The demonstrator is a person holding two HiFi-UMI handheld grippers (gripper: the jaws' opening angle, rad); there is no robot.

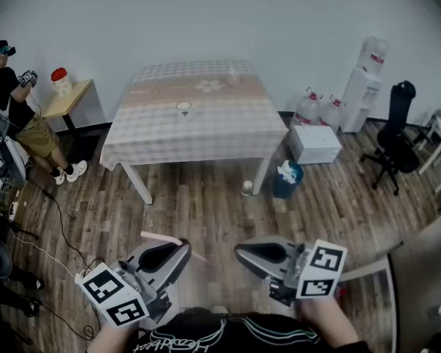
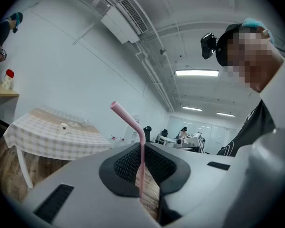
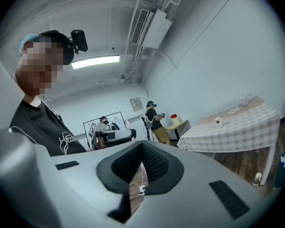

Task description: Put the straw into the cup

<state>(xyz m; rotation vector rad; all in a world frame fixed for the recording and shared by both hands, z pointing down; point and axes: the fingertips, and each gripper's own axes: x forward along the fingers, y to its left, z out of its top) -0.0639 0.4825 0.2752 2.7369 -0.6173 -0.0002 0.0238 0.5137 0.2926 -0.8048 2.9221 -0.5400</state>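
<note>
Left gripper view shows the pink straw standing upright between the jaws of the left tool, its upper end bending away to the left above the pads. In the head view the straw lies level low in the frame, sticking out leftward from the left tool, over the wooden floor and well apart from the cup.

The cup is small and pale and stands near the middle of the counter, which wears a checked cloth and sits against the white wall. A small clear item stands near the counter's far edge; what it is cannot be told.

By the counter's right front leg stands a blue bin. Beyond it are a white box, large water bottles and a water dispenser. A black office chair stands at the right.

At the left, a small wooden side table carries a red-lidded jar, with a person beside it.

The left tool is clenched on the straw, its ridged pads pressing the shaft from both sides. The right tool is held level beside it. In the right gripper view its jaws meet at the tips with nothing between them.
</note>
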